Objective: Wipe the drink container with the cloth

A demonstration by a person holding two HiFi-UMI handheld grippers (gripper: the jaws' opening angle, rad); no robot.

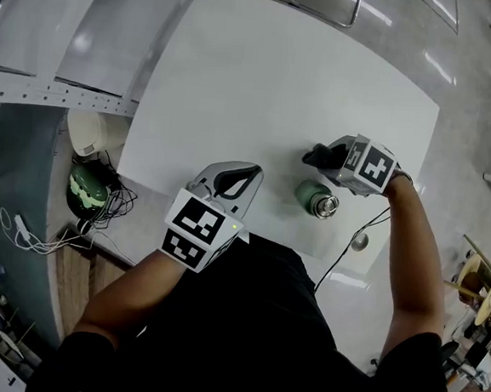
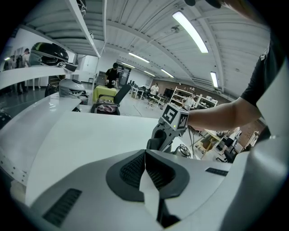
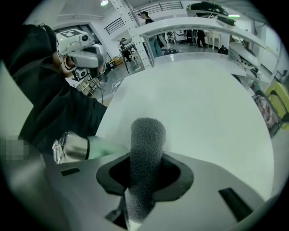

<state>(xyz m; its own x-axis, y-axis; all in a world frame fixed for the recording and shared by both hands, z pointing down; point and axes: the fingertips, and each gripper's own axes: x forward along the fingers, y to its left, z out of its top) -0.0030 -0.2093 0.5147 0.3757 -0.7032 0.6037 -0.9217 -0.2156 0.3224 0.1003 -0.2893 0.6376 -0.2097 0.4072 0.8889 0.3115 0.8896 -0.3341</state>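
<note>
A green drink container (image 1: pixel 311 194) with a silver cap (image 1: pixel 325 206) sits on the white table (image 1: pixel 264 81) near its front edge. My right gripper (image 1: pixel 324 156) hovers just beyond it, shut on a dark grey cloth (image 1: pixel 314 157). In the right gripper view, the cloth (image 3: pixel 146 140) sticks out between the jaws, with the container (image 3: pixel 97 147) close by on the left. My left gripper (image 1: pixel 249 176) is to the container's left, shut and holding nothing. In the left gripper view, its pads (image 2: pixel 151 170) meet, and the silver cap (image 2: pixel 183 150) shows behind the right gripper (image 2: pixel 159 140).
The table's near edge runs just under both grippers. A black cable (image 1: pixel 343 251) trails from the right gripper off the front edge. On the floor to the left lie a green helmet-like object (image 1: pixel 87 188) and tangled cables (image 1: pixel 29 233). Clutter stands at the far right.
</note>
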